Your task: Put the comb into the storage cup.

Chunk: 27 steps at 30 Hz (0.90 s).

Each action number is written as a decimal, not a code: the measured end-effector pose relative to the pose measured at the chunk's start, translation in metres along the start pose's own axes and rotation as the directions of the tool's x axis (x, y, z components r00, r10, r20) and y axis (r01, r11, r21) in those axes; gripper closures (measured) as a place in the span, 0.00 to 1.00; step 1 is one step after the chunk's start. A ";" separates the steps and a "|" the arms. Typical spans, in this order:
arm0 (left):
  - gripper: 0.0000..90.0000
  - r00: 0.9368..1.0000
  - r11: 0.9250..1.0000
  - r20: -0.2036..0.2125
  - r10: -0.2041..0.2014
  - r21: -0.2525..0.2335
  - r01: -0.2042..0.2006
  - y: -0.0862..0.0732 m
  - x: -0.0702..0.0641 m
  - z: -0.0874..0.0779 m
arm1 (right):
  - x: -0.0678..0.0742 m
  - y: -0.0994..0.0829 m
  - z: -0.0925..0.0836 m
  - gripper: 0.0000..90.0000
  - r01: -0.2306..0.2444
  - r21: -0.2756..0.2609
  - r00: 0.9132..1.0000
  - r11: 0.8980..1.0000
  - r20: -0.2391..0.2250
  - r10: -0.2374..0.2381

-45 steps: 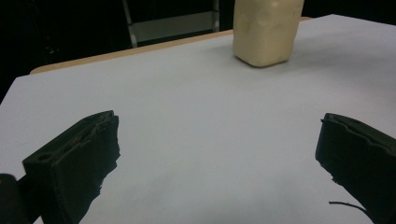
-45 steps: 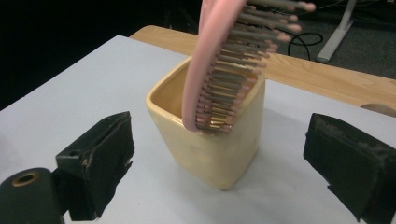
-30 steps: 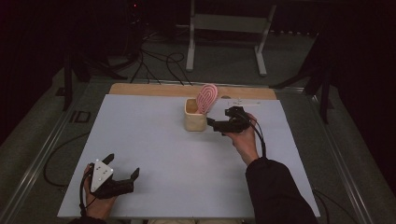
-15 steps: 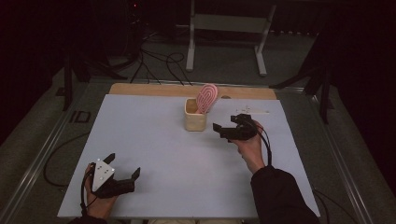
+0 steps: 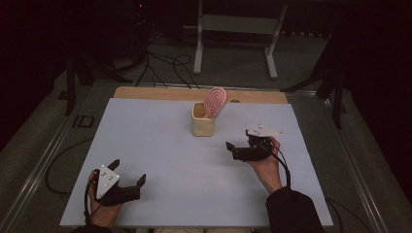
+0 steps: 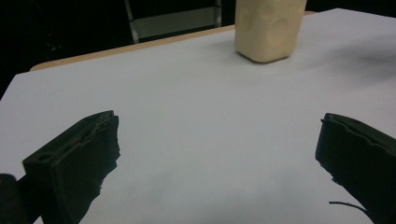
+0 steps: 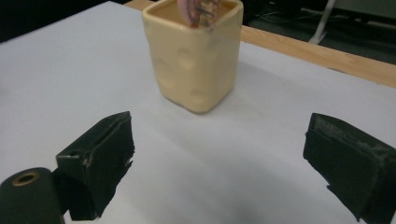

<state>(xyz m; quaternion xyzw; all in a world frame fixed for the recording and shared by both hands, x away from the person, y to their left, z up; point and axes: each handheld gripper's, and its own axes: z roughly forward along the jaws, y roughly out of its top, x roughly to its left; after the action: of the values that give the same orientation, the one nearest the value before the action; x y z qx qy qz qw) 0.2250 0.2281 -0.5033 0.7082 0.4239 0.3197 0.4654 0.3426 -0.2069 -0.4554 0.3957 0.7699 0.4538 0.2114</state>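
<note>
White sheeting covers the table (image 5: 160, 145), with a wooden strip along its far edge and dark floor beyond. At the near left, the left gripper (image 5: 127, 178) rests on the sheet, its jaws spread wide and holding nothing. Toward the far middle stands a cream square cup (image 5: 203, 123) with dimpled sides, upright, a pink striped paddle-shaped utensil (image 5: 214, 101) leaning out of it. Right of the cup and nearer, the right gripper (image 5: 232, 149) points left, jaws released and empty, apart from the cup.
</note>
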 end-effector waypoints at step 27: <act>0.00 1.000 1.000 -0.014 -0.006 -0.011 0.006 0.002 0.000 -0.002 | -0.009 -0.085 -0.088 0.09 -0.048 -0.176 0.997 0.983 0.045 0.057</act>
<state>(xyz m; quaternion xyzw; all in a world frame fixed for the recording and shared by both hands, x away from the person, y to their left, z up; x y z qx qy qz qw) 0.2233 0.2285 -0.5010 0.7021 0.4275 0.3256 0.4673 0.2525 -0.2846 -0.4851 0.4070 0.7110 0.5149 0.2524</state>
